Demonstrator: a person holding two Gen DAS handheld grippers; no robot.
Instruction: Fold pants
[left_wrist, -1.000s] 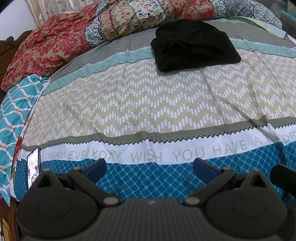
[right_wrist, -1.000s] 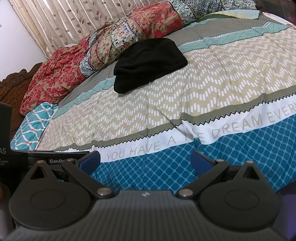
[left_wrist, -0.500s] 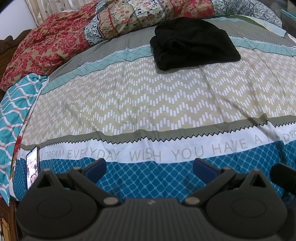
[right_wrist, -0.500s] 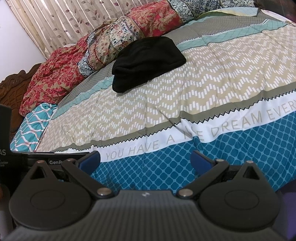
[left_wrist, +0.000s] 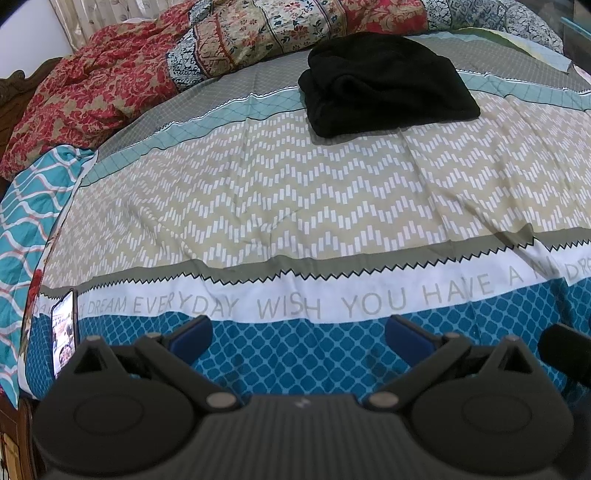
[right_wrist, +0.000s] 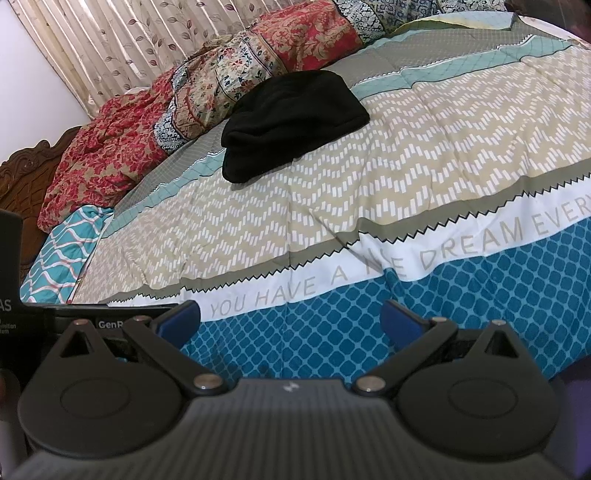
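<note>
Barely shifted since a second ago, left gripper (left_wrist: 298, 330) and right gripper (right_wrist: 290, 315) spread empty, soft black folded pants (left_wrist: 388, 83) well ahead, seemingly bundled; risking pinching patterned bedsheet (left_wrist: 295, 206).

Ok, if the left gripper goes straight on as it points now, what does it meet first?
Probably the bedspread: the open left gripper aims over its chevron band, short of the black pants. Depth is unclear.
</note>
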